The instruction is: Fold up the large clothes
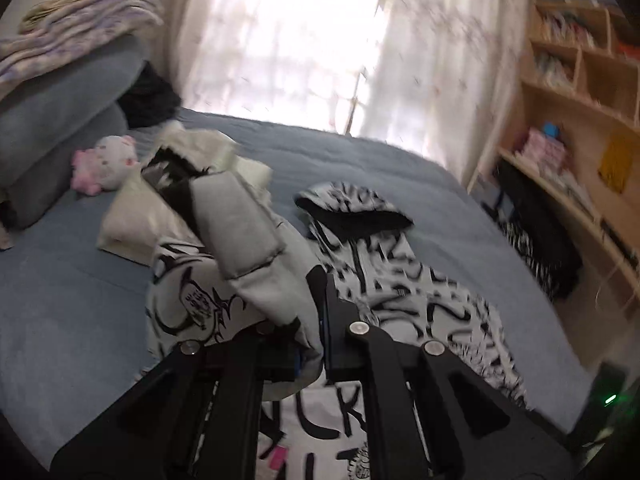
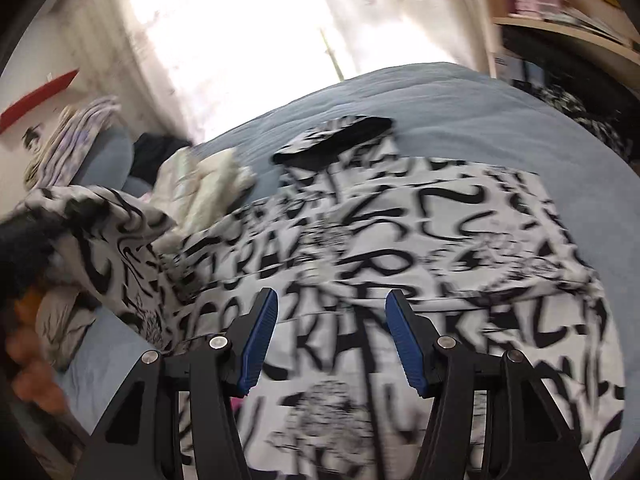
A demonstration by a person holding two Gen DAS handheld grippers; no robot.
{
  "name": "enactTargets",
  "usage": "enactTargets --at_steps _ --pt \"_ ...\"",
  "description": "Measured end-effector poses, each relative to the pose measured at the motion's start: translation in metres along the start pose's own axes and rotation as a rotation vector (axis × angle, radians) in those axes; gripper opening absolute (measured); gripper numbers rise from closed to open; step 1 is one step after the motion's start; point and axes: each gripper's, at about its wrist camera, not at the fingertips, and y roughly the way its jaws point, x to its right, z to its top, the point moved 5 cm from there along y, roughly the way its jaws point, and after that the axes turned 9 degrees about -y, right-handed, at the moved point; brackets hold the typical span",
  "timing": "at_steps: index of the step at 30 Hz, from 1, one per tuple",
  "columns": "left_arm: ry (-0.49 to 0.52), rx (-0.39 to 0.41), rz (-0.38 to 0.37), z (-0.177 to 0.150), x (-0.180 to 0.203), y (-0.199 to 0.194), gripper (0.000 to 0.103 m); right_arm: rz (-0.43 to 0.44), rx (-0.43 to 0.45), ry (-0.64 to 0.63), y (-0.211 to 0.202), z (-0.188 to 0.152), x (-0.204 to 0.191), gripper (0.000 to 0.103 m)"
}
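Blue bedspread point(image 2: 460, 112) carries a black-and-white printed hoodie point(image 2: 400, 216). Left gripper point(image 1: 320, 300) is clamped on its grey-lined sleeve point(image 1: 256, 248), lifted toward 10 o'clock. Right gripper point(image 2: 331, 336) hangs open above the hoodie, gripping nothing.

The hoodie point(image 2: 400, 240) lies spread on the bed point(image 1: 360, 160), its hood point(image 1: 352, 208) toward the window point(image 1: 280, 40) behind the bed. Left of the hoodie, on the bed, lies a folded garment point(image 1: 160, 208); a sleeve point(image 1: 248, 240) of the hoodie is lifted over the hoodie's left side, pinched in the left gripper point(image 1: 320, 312). Left of the folded garment sits a plush toy point(image 1: 104, 164), against the pillows point(image 1: 60, 128); folded blankets point(image 1: 80, 28) rest on the pillows. Right of the bed stand shelves point(image 1: 580, 100). The right gripper point(image 2: 332, 336) hangs over the hoodie's near part, nothing between its fingers.
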Motion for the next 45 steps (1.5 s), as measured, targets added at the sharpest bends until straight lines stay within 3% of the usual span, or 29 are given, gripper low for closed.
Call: enactTargets --at_steps 3,6,10,12,14,15,19,20,24,31,34,38,45 --pt "0.092 -0.084 0.001 -0.051 0.048 0.043 0.005 -0.027 -0.021 0.04 -0.007 -0.01 0.043 0.058" --pt "0.14 -0.211 -0.006 -0.105 0.071 0.084 0.006 -0.036 -0.045 0.072 -0.005 -0.019 0.07 0.058" --pt "0.11 -0.393 -0.005 -0.156 0.07 0.123 0.01 -0.034 -0.064 0.094 -0.003 -0.029 0.085 0.058" --pt "0.105 -0.427 -0.003 -0.168 0.061 0.127 0.012 -0.02 -0.069 0.099 -0.002 -0.032 0.089 0.06" --pt "0.126 -0.436 -0.015 -0.176 0.06 0.123 0.016 -0.007 -0.067 0.1 -0.001 -0.032 0.085 0.073" --pt "0.132 -0.441 -0.031 -0.177 0.061 0.122 0.018 -0.005 -0.062 0.099 -0.001 -0.033 0.085 0.076" --pt "0.104 -0.453 -0.145 -0.164 0.056 0.097 0.055 0.03 -0.067 0.083 0.001 -0.035 0.07 0.079" --pt "0.093 -0.45 -0.166 -0.159 0.053 0.09 0.06 0.034 -0.072 0.081 0.005 -0.032 0.063 0.079" --pt "0.06 -0.445 -0.176 -0.147 0.038 0.071 0.061 0.029 -0.074 0.06 0.011 -0.027 0.048 0.079" --pt "-0.002 -0.398 -0.102 -0.135 -0.023 0.046 0.061 0.082 -0.119 0.076 0.03 -0.024 0.044 0.079" --pt "-0.045 -0.379 -0.05 -0.129 -0.058 0.041 0.061 0.119 -0.154 0.074 0.058 -0.018 0.039 0.079" --pt "-0.127 -0.361 0.015 -0.123 -0.106 0.04 0.061 0.101 -0.22 0.018 0.113 -0.004 0.03 0.079" --pt "-0.205 -0.352 0.037 -0.125 -0.152 0.041 0.061 0.118 -0.366 0.02 0.203 0.003 0.023 0.079"
